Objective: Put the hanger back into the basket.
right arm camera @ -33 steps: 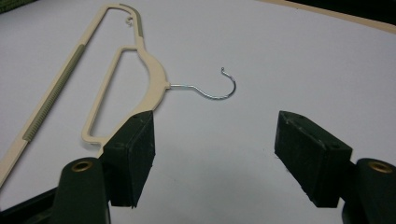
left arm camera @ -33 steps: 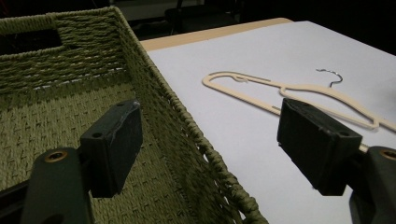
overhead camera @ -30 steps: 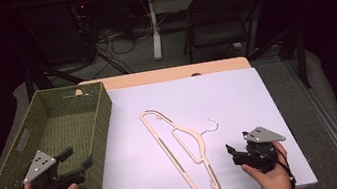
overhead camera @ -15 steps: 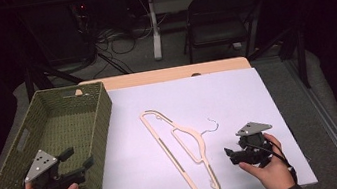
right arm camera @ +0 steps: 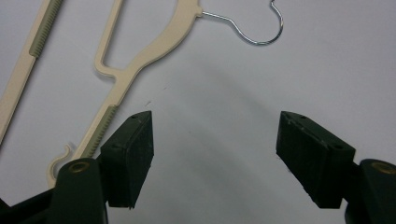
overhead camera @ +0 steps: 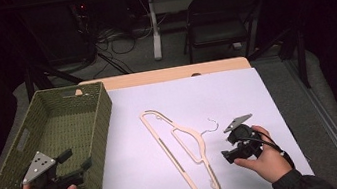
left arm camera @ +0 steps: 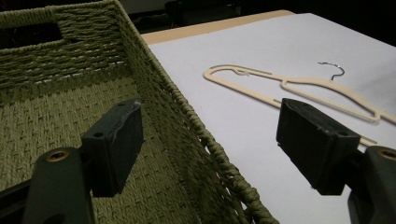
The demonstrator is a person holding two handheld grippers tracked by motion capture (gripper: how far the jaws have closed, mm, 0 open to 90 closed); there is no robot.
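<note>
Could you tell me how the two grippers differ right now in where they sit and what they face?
The left gripper hangs at the basket's near right corner, its jaws straddling the rim; the right gripper sits low over the white sheet. The left looks along the basket wall, the right down beside the hanger. Both are open and empty.

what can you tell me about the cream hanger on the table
The cream plastic clothes hanger lies flat on the white table cover, untouched. It has a thin silver wire hook, a cut-out below the neck, grey ribbed grip strips on its arms and a small notch hook at an end. The right gripper hovers beside it, jaws open.
</note>
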